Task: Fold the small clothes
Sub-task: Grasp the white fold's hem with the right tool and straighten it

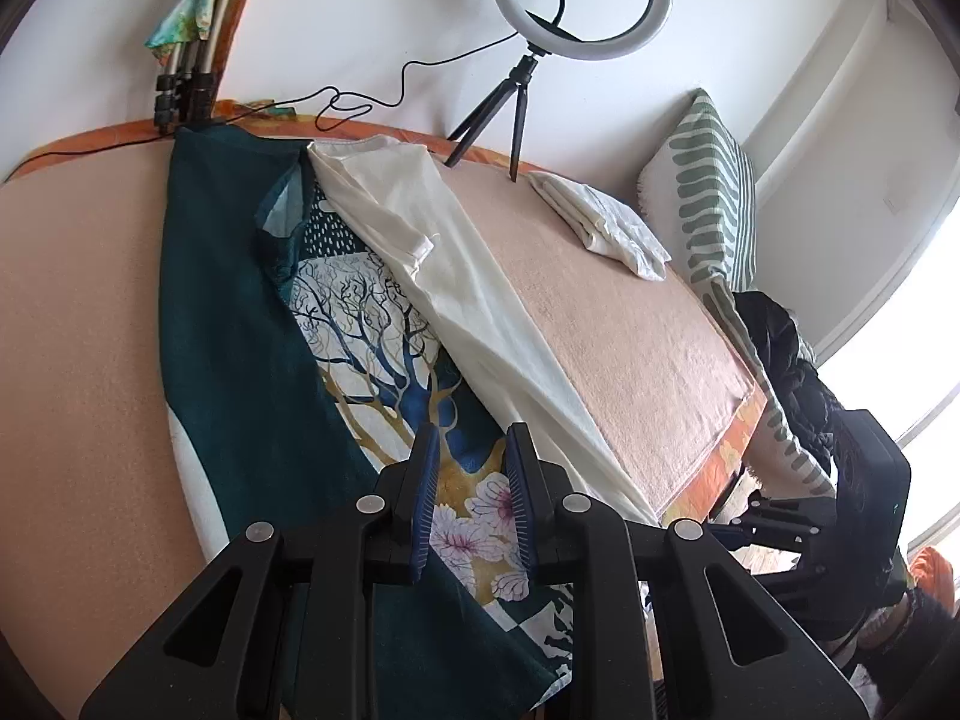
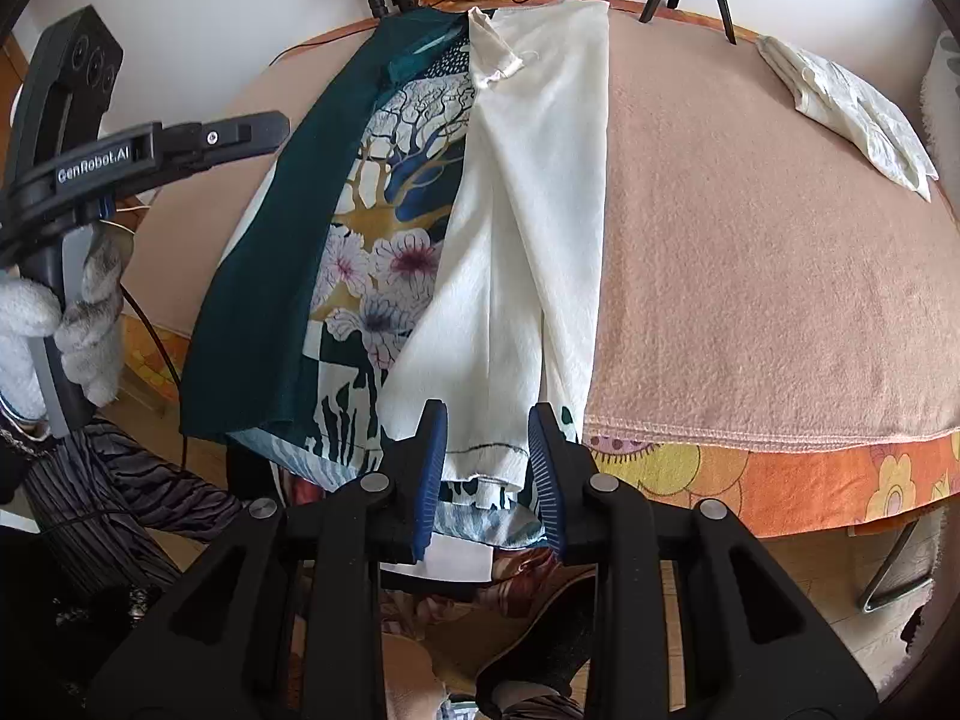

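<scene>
A printed dark-teal T-shirt [image 2: 384, 228] with a tree and pale flowers lies lengthwise on the bench [image 2: 750, 252], which is covered by a nubbly peach blanket; the shirt's long axis runs from the near edge, where its hem hangs over, away to the wall. Both sides are folded inward: a teal flap on the left, and on the right a smooth cream-white panel [image 2: 528, 228] showing the fabric's pale inner face, its short sleeve turned back near the far end. The right tool [image 2: 487, 474] sits just at the hem, jaws moderately apart around the cream edge without pinching it. The left tool [image 1: 468, 504] hovers over the flower print, jaws also apart and holding nothing. The hem is nearest both tools, so the coming fold likely carries it away toward the collar. A folded cream garment [image 2: 852, 114] rests well apart at the far right.
</scene>
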The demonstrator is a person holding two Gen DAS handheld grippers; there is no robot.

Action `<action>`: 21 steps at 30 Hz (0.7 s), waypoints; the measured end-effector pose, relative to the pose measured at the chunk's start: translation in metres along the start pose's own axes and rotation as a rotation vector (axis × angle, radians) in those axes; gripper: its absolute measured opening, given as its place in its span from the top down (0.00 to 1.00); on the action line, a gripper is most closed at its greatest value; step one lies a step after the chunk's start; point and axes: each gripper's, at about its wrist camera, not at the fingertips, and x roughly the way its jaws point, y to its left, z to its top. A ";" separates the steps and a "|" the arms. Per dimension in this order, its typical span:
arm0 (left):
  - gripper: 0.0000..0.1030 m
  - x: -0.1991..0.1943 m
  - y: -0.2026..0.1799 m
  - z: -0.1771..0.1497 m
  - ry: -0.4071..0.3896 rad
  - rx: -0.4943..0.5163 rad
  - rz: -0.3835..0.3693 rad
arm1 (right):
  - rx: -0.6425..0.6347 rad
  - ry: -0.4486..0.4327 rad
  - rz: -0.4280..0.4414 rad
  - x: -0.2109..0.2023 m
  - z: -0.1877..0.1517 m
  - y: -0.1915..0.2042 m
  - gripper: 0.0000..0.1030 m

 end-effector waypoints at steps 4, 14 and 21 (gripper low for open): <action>0.80 0.004 0.002 -0.001 0.012 -0.027 -0.004 | -0.051 0.015 -0.051 0.009 -0.011 0.009 0.71; 0.80 0.002 0.012 0.001 0.004 -0.048 0.023 | -0.173 0.005 -0.101 0.015 -0.010 0.031 0.96; 0.80 -0.005 0.018 0.007 -0.026 -0.060 0.034 | -0.143 -0.080 0.169 -0.020 -0.004 0.045 0.96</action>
